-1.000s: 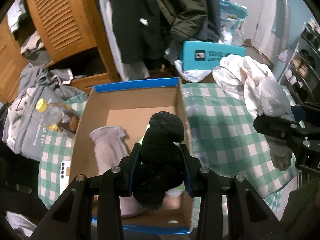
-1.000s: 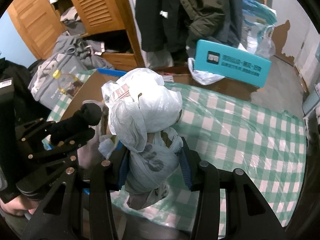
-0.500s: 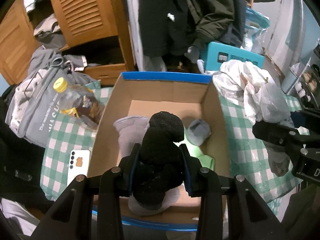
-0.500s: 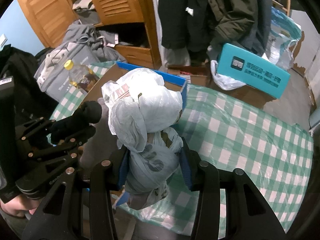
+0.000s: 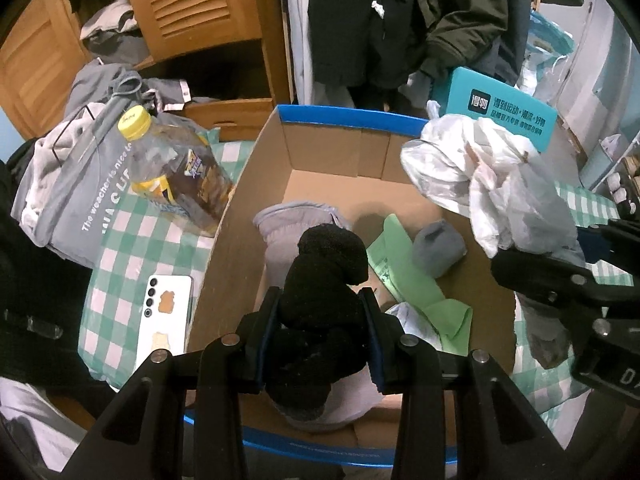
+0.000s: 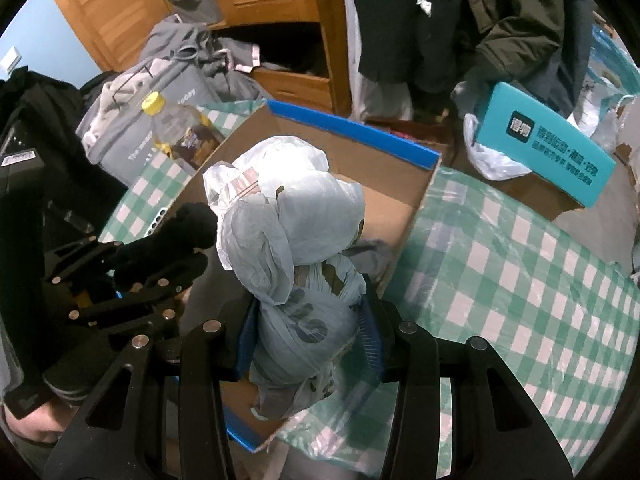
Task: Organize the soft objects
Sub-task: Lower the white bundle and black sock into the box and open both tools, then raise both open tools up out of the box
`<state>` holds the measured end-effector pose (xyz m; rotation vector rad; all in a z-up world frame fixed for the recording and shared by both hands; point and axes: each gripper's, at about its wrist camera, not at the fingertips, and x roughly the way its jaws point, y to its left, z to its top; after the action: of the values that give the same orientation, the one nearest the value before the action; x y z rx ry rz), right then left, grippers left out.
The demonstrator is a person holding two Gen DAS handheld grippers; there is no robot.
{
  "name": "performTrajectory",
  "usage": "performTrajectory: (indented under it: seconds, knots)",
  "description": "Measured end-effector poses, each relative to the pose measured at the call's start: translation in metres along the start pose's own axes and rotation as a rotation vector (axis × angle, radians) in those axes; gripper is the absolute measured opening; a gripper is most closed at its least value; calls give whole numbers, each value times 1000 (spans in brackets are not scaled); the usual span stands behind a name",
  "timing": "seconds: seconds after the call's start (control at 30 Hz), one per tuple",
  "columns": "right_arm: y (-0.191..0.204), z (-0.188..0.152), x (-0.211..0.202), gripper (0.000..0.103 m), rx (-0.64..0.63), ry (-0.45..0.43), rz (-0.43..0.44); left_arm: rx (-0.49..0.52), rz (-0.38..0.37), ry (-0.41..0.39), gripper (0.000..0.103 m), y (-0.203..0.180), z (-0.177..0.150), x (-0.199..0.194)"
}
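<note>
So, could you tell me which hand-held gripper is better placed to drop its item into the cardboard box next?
Left. The left hand-held gripper holds the black sock directly over the cardboard box; the right's plastic bag hangs nearer its edge.

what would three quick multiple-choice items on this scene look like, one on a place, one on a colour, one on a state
1. Where does the white phone lie?
A. inside the cardboard box
B. on the checked cloth, left of the box in the left wrist view
C. on the teal carton

2. What colour is the cap of the bottle?
A. yellow
B. red
C. black

3. What is the left gripper doing?
A. standing open with nothing in it
B. clamped on a black sock bundle
C. clamped on the bottle

Answers:
1 B, the phone rests on the checked cloth just outside the wall of the cardboard box.
2 A, the cap shows yellow in both views.
3 B, the pads press both sides of the black sock bundle above the box.
</note>
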<state>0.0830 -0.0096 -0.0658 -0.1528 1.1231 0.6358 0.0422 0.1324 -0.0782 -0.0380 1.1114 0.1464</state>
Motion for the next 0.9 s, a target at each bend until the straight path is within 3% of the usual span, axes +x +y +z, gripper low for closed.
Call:
performTrajectory:
  seconds: [0.17,0.23,0.33,0.9]
  knots:
    - [-2,3,10,50,18,16,22,-4,3,7,45,1,1,1]
    - [-3,4,11,55,26,16,23,-5,9,5,55,1,1,0]
    - [-4,3,9,62,32,5,25,-12,15,-10,60,2,2,-5]
    - [-15,1,-39,64,45,-88,-24,-1,11,-110,81,-4,8,-57]
